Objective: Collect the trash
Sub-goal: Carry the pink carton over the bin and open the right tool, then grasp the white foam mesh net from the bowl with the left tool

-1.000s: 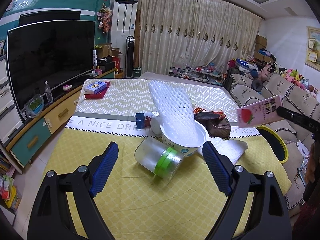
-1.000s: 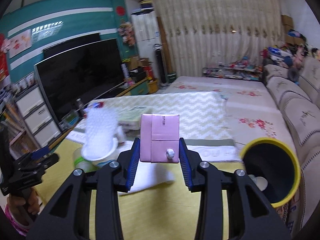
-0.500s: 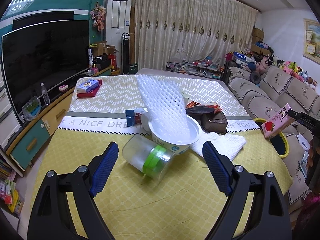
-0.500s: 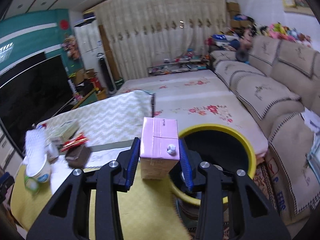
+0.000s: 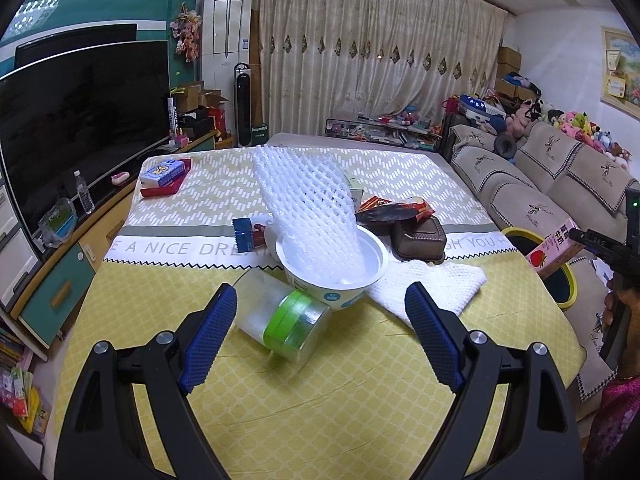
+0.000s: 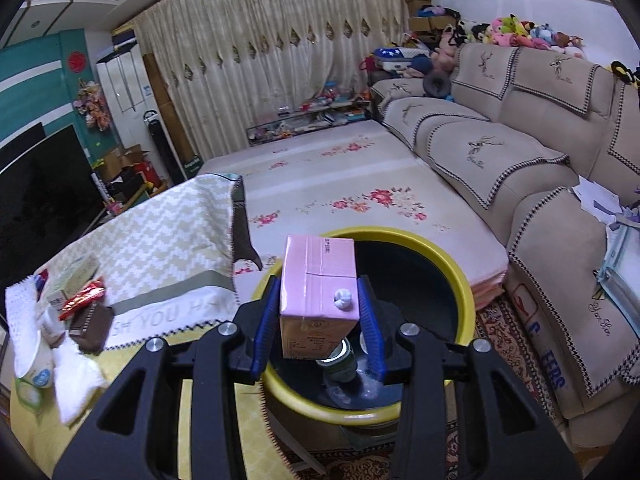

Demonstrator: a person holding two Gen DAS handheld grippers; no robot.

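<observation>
My right gripper (image 6: 319, 322) has ridged blue rubbery pads (image 6: 267, 320) pressed on a pink carton (image 6: 316, 296) of smooth, faintly glossy coated paper. Behind the carton, the bin (image 6: 440, 256) has a glossy yellow plastic rim. In my left view, beside the smooth white paper bowl (image 5: 334, 270), white foam netting (image 5: 308, 196) looks soft and open-meshed, the jar (image 5: 282, 320) is clear plastic, and the tablecloth (image 5: 320, 400) is matt woven cloth.

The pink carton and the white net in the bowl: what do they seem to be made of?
Pink carton: probably coated paperboard with a slightly glossy finish; it shows folded seams, sharp edges and printed panels.
White net: likely soft foam mesh, matte; it has an open diamond lattice, thick strands, and stands bent out of the bowl.
</observation>
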